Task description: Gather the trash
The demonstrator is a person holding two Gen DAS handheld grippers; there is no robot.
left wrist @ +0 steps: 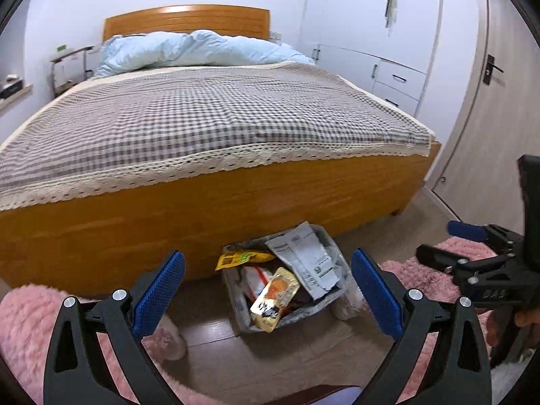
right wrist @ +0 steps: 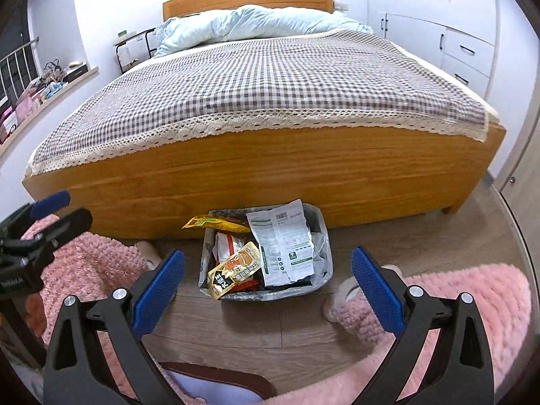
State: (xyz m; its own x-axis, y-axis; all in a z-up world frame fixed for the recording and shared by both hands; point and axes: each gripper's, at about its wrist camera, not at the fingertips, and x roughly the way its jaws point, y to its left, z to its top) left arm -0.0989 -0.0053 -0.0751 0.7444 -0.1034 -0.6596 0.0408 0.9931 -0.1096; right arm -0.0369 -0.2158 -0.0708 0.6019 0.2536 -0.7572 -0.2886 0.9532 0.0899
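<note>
A small trash bin (left wrist: 334, 256) (right wrist: 322, 233) lined with a plastic bag stands on the wooden floor at the foot of the bed. It is stuffed with wrappers: a yellow snack packet (left wrist: 243, 259) (right wrist: 216, 223), a gold pouch (left wrist: 275, 298) (right wrist: 234, 270) and a white printed paper bag (left wrist: 307, 260) (right wrist: 283, 243). My left gripper (left wrist: 268, 290) hangs open above and in front of the bin, holding nothing. My right gripper (right wrist: 268, 290) is open too, empty, just short of the bin. Each gripper shows at the edge of the other's view.
The wooden bed (left wrist: 209, 209) (right wrist: 270, 175) with a checked cover stands right behind the bin. Pink fluffy legs (left wrist: 37, 320) (right wrist: 438, 303) with slippers (left wrist: 172, 341) (right wrist: 341, 298) flank the bin. White wardrobes (left wrist: 378, 27) and a door (left wrist: 492, 108) lie to the right.
</note>
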